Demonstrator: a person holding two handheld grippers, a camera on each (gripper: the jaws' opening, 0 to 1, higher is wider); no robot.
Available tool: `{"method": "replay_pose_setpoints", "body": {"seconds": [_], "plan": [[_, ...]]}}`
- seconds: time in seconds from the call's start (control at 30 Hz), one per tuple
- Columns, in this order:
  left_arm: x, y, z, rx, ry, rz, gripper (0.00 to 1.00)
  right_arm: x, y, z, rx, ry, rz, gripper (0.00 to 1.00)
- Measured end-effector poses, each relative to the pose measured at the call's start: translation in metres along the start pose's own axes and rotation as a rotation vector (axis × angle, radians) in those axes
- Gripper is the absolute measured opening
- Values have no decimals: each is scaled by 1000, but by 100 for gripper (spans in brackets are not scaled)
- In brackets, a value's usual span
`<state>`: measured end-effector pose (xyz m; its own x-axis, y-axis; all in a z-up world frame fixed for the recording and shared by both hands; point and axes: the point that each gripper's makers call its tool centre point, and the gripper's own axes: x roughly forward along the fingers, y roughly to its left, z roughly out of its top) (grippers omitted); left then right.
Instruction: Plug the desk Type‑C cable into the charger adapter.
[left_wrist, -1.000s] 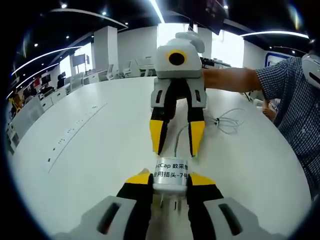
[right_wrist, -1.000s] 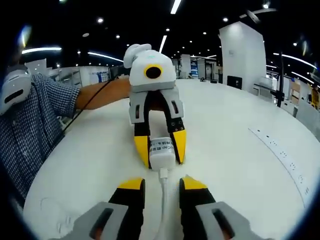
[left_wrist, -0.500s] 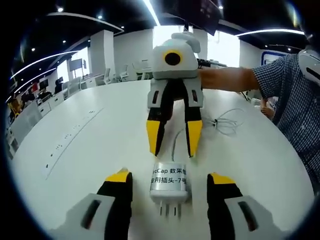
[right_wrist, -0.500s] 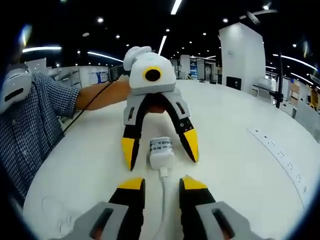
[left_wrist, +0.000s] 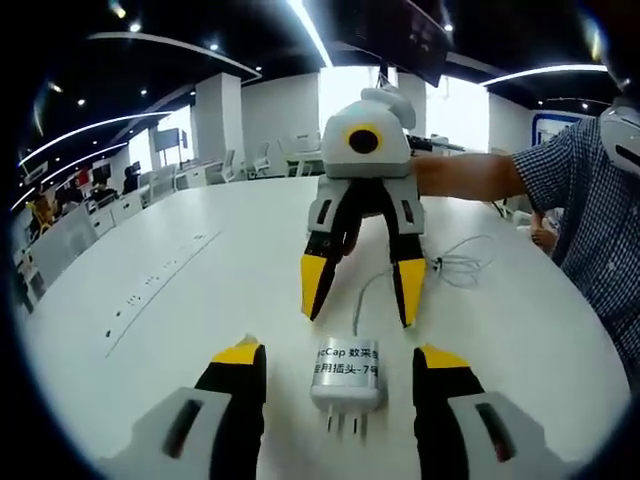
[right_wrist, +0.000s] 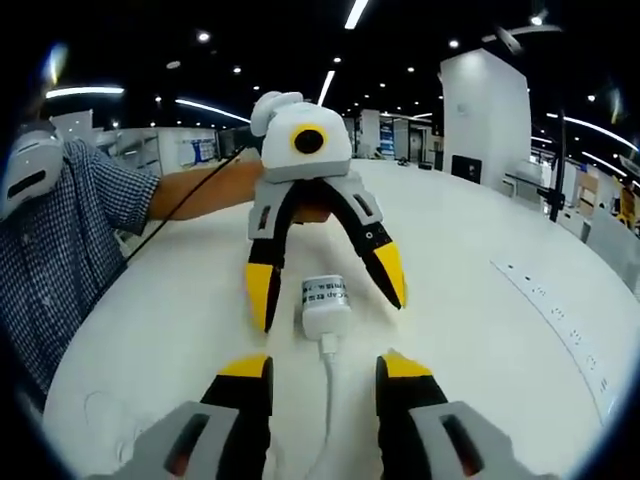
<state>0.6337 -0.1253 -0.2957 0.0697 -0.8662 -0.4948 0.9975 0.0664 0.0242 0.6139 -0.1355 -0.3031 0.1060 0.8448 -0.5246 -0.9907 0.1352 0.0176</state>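
Between both grippers' parted jaws (tips facing) lies the charger adapter (left_wrist: 347, 374).

The charger adapter (left_wrist: 347, 374) label's left characters curve out of sight between the left gripper's jaws; the Type-C cable (right_wrist: 327, 420) runs off the edge between the right gripper's jaws; its plug tip is buried in the adapter.

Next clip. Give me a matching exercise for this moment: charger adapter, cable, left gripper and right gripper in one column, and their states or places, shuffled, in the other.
Things:
1. charger adapter
2. cable
3. left gripper
4. right gripper

States:
A. open, jaws either side of the cable
B. lying on the white table, prongs towards the left gripper
C. plugged into the adapter
D. open, jaws either side of the adapter

Pairs: 1-B, 2-C, 3-D, 4-A
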Motion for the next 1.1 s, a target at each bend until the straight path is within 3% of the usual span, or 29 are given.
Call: {"method": "replay_pose_setpoints", "body": {"seconds": [0.27,0.47,0.83,1.03,1.1], "plan": [[-7,1,-1,-14,-10,20,59,-2,-3,-2,10,17,-21,43],[-18,6,-1,-35,-20,84,59,-13,-8,-4,54,12,-75,43],[-41,0,-1,-69,-47,179,57,-40,-7,-12,79,14,-203,43],[-62,1,-4,-116,-66,293,55,-60,-8,-18,115,12,-302,43],[-70,3,-11,-136,-37,347,54,-65,-5,-22,90,32,-341,43]]}}
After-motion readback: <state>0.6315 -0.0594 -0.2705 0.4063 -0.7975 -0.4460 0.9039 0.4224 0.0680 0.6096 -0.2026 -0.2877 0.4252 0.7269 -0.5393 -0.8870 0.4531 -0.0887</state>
